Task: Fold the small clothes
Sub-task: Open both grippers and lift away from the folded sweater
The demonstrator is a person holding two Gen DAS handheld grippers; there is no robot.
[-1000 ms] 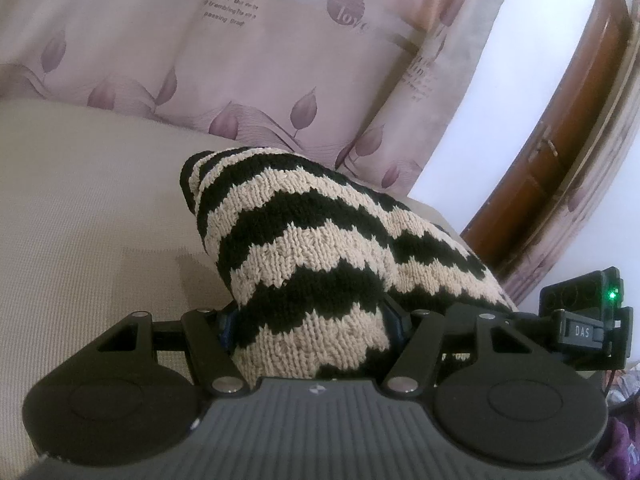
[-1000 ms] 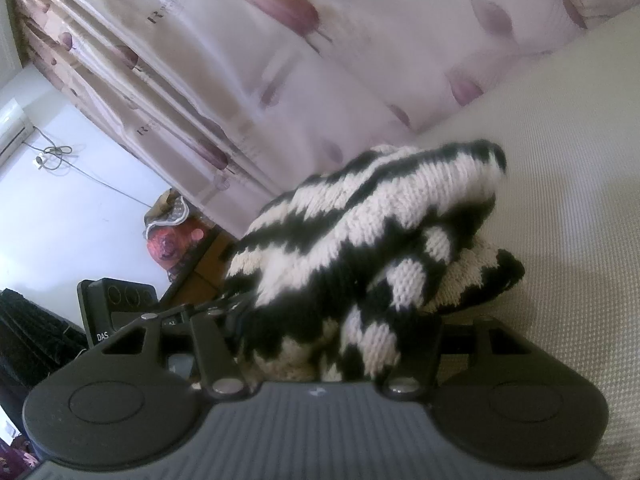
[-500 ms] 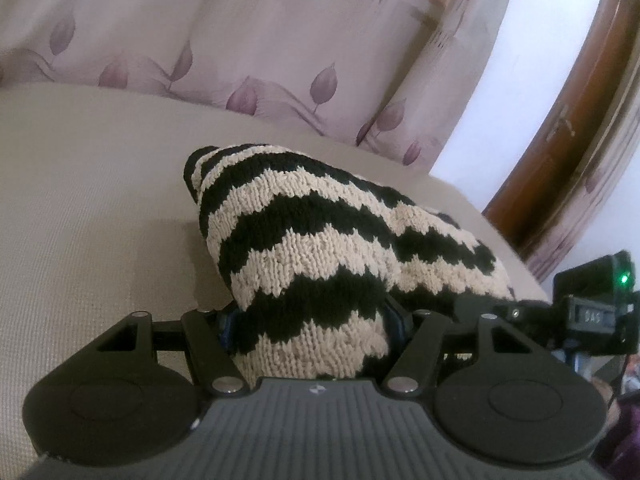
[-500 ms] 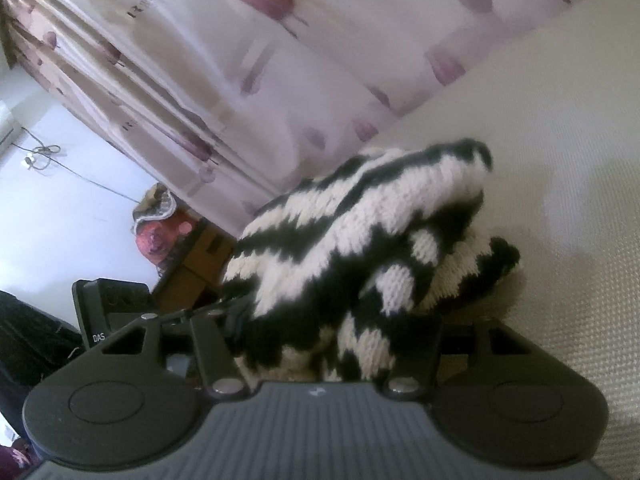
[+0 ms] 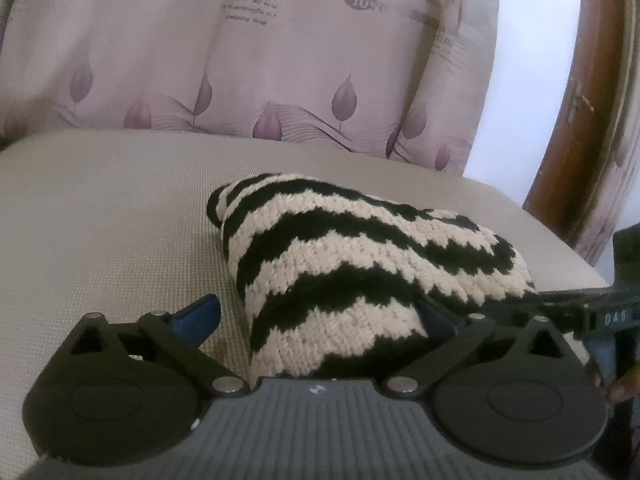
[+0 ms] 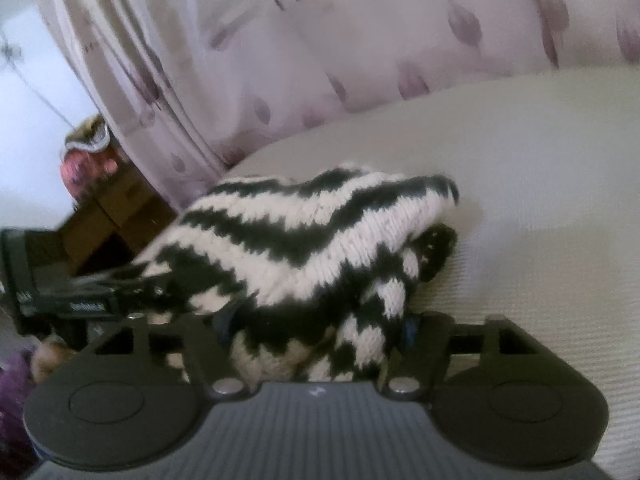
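Left gripper (image 5: 316, 312) first: your jaws have just been opening and now stand wide, the blue pad (image 5: 198, 316) on one side clear of the wool, so the black-and-cream zigzag knitted garment (image 5: 360, 264) lies between them but is no longer pinched. Right gripper (image 6: 320, 324) next: those jaws have just been opening too, though here the knit fills the gap from finger to finger and the blur hides whether the pads have let go, so I can't call that side free. Where's the piece? It's down on the pale beige woven cushion (image 5: 100, 220), bundled in a thick double layer, one end at each gripper, with the mauve leaf-print curtain (image 5: 280, 60) hanging behind. By my reading you're at the release, setting down a fold you have just laid. What comes next, I'd say, is drawing both grippers straight back, low and level, so no finger snags a loop and drags the top layer off. Watch that lower flap poking out at the far end in the right view; it looks ready to slide.
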